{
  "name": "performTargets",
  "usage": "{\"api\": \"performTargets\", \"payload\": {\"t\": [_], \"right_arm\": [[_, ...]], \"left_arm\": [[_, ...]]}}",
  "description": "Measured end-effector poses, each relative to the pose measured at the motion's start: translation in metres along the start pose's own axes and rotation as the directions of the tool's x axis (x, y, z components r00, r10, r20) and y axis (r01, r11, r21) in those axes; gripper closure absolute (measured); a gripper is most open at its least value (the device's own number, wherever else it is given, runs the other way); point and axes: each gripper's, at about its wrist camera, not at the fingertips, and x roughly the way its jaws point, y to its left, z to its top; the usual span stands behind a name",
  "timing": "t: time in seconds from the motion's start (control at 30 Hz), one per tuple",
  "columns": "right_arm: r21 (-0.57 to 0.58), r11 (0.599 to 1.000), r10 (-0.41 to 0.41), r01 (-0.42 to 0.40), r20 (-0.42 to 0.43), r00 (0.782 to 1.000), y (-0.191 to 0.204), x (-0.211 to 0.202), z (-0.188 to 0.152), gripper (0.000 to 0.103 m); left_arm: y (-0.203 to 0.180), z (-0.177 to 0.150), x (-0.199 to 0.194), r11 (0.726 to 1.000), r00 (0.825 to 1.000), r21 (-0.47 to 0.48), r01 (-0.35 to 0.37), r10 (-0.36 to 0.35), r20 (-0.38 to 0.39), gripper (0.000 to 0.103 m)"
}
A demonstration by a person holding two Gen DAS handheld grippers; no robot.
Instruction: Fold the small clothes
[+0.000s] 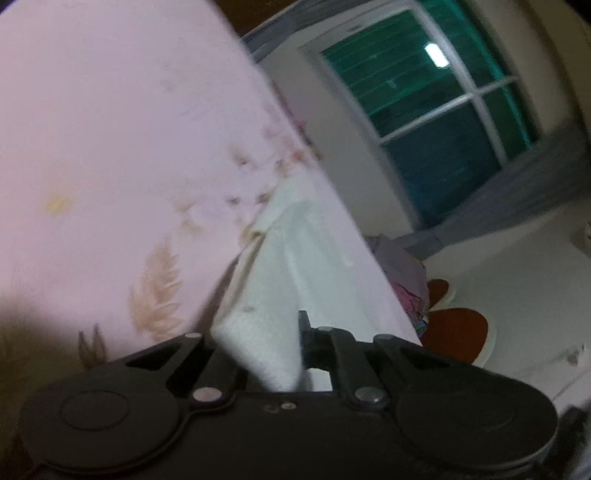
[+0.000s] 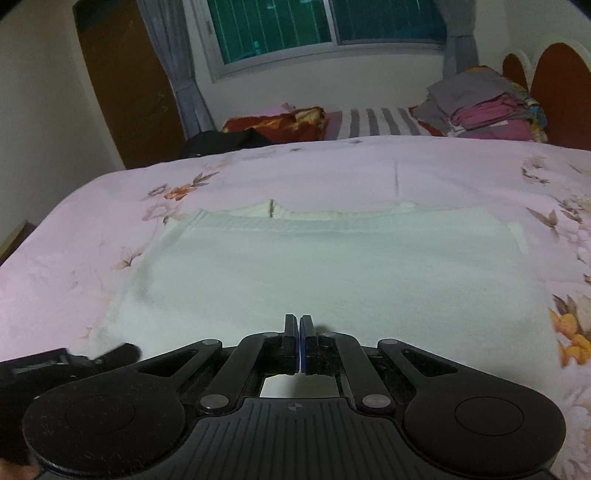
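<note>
Cloth, white and faintly ribbed, made up the garment (image 2: 332,266), which lay spread flat on the pink flowered bedsheet (image 2: 92,229) straight ahead of the right gripper (image 2: 299,332). Its far edge showed a ribbed band and a small tag (colour hard to judge in the dim light). The right gripper's jaws were pressed together with only a thin line between them; whether any fabric was caught there could not be told, since the tips sat low over the garment's near edge.

In the left wrist view, the left gripper (image 1: 280,343) had a folded corner of the same garment (image 1: 266,317) pinched between its jaws, the fabric rising up and away from the fingers. That view was tilted and blurred, so the sheet (image 1: 110,147) filled the space to the gripper's left.

Bare sheet lay on both sides of the garment and beyond its far edge. Farther ahead of the right gripper sat a stack of folded clothes (image 2: 487,107) by the red headboard (image 2: 557,74), a window (image 2: 317,22) behind. The left gripper (image 2: 66,360) appeared only as a dark blurred shape low to the right gripper's left.
</note>
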Motion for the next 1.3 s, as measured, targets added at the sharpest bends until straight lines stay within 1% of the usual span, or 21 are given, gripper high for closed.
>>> {"api": "performTargets", "payload": {"t": [0.03, 0.07, 0.1, 0.2, 0.27, 0.33, 0.4, 0.5, 0.63, 0.8, 0.9, 0.93, 0.97, 1.0, 1.03, 1.07, 1.1, 1.17, 1.23, 1.27, 1.3], "right_arm": [[-0.004, 1.000, -0.005, 0.005, 0.003, 1.000, 0.000, 0.002, -0.001, 0.100], [-0.012, 1.000, -0.018, 0.018, -0.010, 1.000, 0.000, 0.008, -0.003, 0.100], [-0.014, 0.999, -0.044, 0.044, -0.047, 0.998, -0.002, 0.018, -0.007, 0.103], [0.017, 0.999, -0.040, 0.041, -0.034, 0.999, -0.006, 0.028, -0.011, 0.103], [0.037, 0.999, -0.026, 0.028, -0.038, 0.999, -0.011, 0.029, -0.011, 0.103], [0.065, 0.998, 0.000, 0.002, -0.039, 0.999, -0.019, 0.031, -0.012, 0.103], [0.055, 0.998, 0.016, -0.013, -0.044, 0.999, -0.022, 0.032, -0.011, 0.103], [0.065, 0.997, 0.055, -0.052, -0.049, 0.997, -0.026, 0.029, -0.005, 0.103], [0.193, 0.976, 0.095, -0.102, 0.048, 0.994, -0.072, -0.014, 0.003, 0.103], [0.270, 0.961, 0.023, -0.059, 0.134, 0.991, -0.154, -0.070, 0.006, 0.103], [0.307, 0.951, -0.033, -0.019, 0.162, 0.986, -0.202, -0.105, 0.005, 0.103], [0.317, 0.948, -0.040, -0.013, 0.161, 0.986, -0.213, -0.111, 0.006, 0.103], [0.329, 0.944, -0.037, -0.017, 0.158, 0.987, -0.225, -0.117, 0.005, 0.103], [0.341, 0.940, -0.032, -0.023, 0.155, 0.987, -0.234, -0.122, 0.004, 0.103], [0.352, 0.936, -0.028, -0.027, 0.150, 0.988, -0.241, -0.124, 0.002, 0.103], [0.364, 0.931, -0.027, -0.028, 0.145, 0.989, -0.246, -0.126, 0.002, 0.100], [0.378, 0.925, -0.022, -0.033, 0.141, 0.990, -0.251, -0.127, 0.001, 0.074], [0.382, 0.922, 0.002, -0.068, 0.171, 0.985, -0.255, -0.134, 0.000, 0.036], [0.367, 0.922, 0.062, -0.126, 0.179, 0.982, -0.250, -0.136, 0.002, 0.037], [0.359, 0.919, 0.107, -0.163, 0.173, 0.979, -0.246, -0.135, 0.002, 0.039], [0.350, 0.916, 0.143, -0.197, 0.173, 0.974, -0.239, -0.133, 0.004, 0.054]], "left_arm": [[-0.003, 0.000, -0.001, 1.000, 1.000, 0.014, -0.016, 0.016, 0.012, 0.088], [-0.002, 0.000, 0.000, 0.999, 0.999, 0.015, -0.048, 0.048, 0.026, 0.070], [0.000, 0.000, 0.000, 0.998, 0.997, 0.002, -0.064, 0.064, 0.031, 0.069], [0.002, 0.007, 0.005, 0.997, 0.997, -0.007, -0.074, 0.074, 0.025, 0.074], [-0.002, 0.010, 0.009, 0.996, 0.996, 0.003, -0.088, 0.088, 0.012, 0.098], [-0.011, 0.013, 0.004, 0.993, 0.993, 0.038, -0.111, 0.110, 0.028, 0.096], [-0.034, 0.013, -0.005, 0.982, 0.994, 0.159, -0.105, 0.099, 0.048, 0.096], [-0.088, 0.008, -0.006, 0.930, 0.996, 0.359, -0.080, 0.084, 0.004, 0.096], [-0.159, -0.022, 0.004, 0.810, 0.992, 0.586, -0.035, 0.099, -0.077, 0.096], [-0.220, -0.079, 0.021, 0.713, 0.977, 0.699, 0.053, 0.107, -0.183, 0.096], [-0.239, -0.122, 0.043, 0.692, 0.947, 0.711, 0.123, 0.132, -0.293, 0.087], [-0.242, -0.139, 0.056, 0.697, 0.923, 0.700, 0.156, 0.150, -0.354, 0.069], [-0.241, -0.157, 0.067, 0.697, 0.887, 0.686, 0.210, 0.159, -0.433, 0.042], [-0.241, -0.172, 0.075, 0.687, 0.844, 0.681, 0.253, 0.187, -0.502, 0.035], [-0.241, -0.180, 0.075, 0.682, 0.837, 0.691, 0.240, 0.216, -0.503, 0.043], [-0.240, -0.177, 0.067, 0.687, 0.854, 0.690, 0.228, 0.199, -0.481, 0.046], [-0.236, -0.167, 0.055, 0.703, 0.871, 0.670, 0.239, 0.150, -0.468, 0.046], [-0.225, -0.138, 0.035, 0.738, 0.910, 0.644, 0.200, 0.104, -0.402, 0.049], [-0.210, -0.102, 0.025, 0.751, 0.953, 0.655, 0.089, 0.126, -0.275, 0.050], [-0.204, -0.089, 0.023, 0.758, 0.962, 0.650, 0.040, 0.147, -0.230, 0.051], [-0.195, -0.075, 0.023, 0.776, 0.966, 0.631, 0.001, 0.163, -0.202, 0.051]]}}
